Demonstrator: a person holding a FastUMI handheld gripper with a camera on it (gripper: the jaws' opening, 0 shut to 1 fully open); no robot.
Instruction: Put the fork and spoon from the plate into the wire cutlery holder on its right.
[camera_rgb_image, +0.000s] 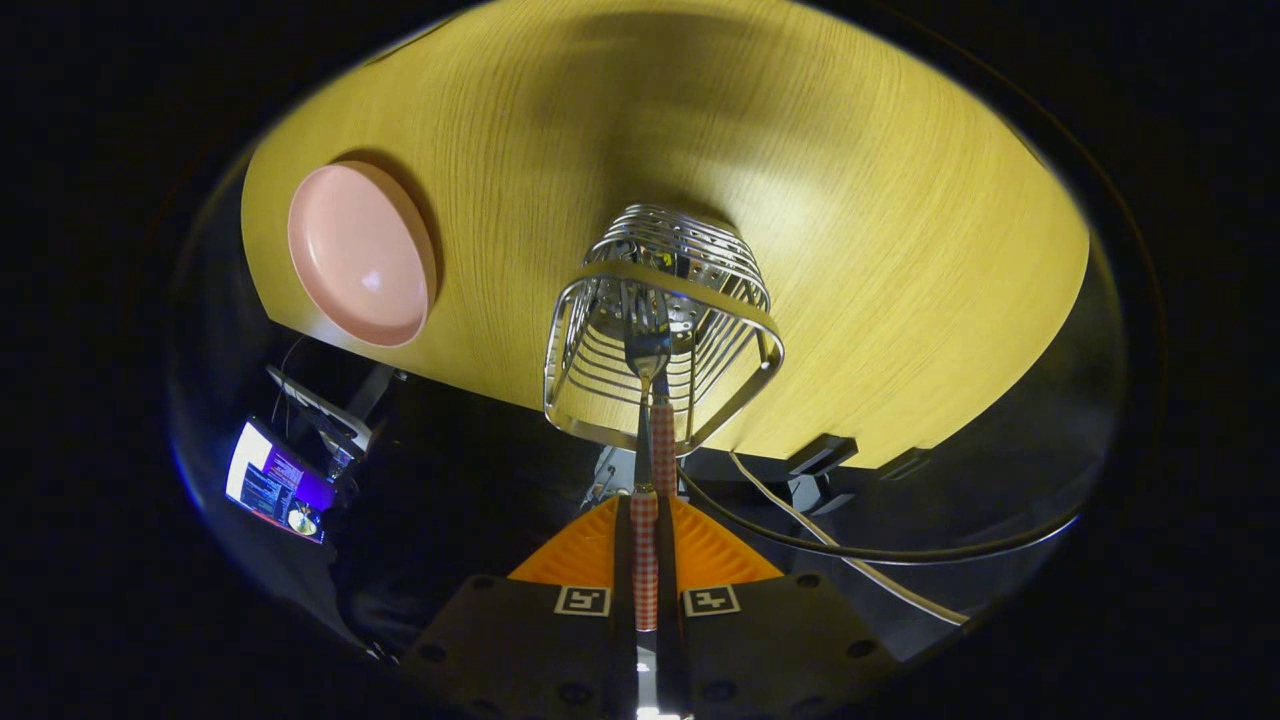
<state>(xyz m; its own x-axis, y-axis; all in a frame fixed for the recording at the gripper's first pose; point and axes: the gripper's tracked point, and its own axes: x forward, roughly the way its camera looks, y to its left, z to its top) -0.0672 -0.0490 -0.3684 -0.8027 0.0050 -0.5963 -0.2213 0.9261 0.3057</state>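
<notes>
Clamped between the two fingers of the gripper is a checked handle, and the fingers are pressed close on it from both sides. By its tines, the piece held is taken to be the fork; a second slim metal stem is seen just beside the handle, and whether it belongs to the spoon cannot be told.

In the gripper view, the wire cutlery holder is used as the landmark. It stands on the wooden table, just ahead of the fingers, and the tines are seen inside its rim. The pink plate lies well apart from the holder, on the far side from the cables, and nothing is seen on it.

The step in hand is judged to be the lowering of cutlery into the holder. For the next move, the handle would have to be sunk further and the fingers then parted, without the light holder being tipped.
</notes>
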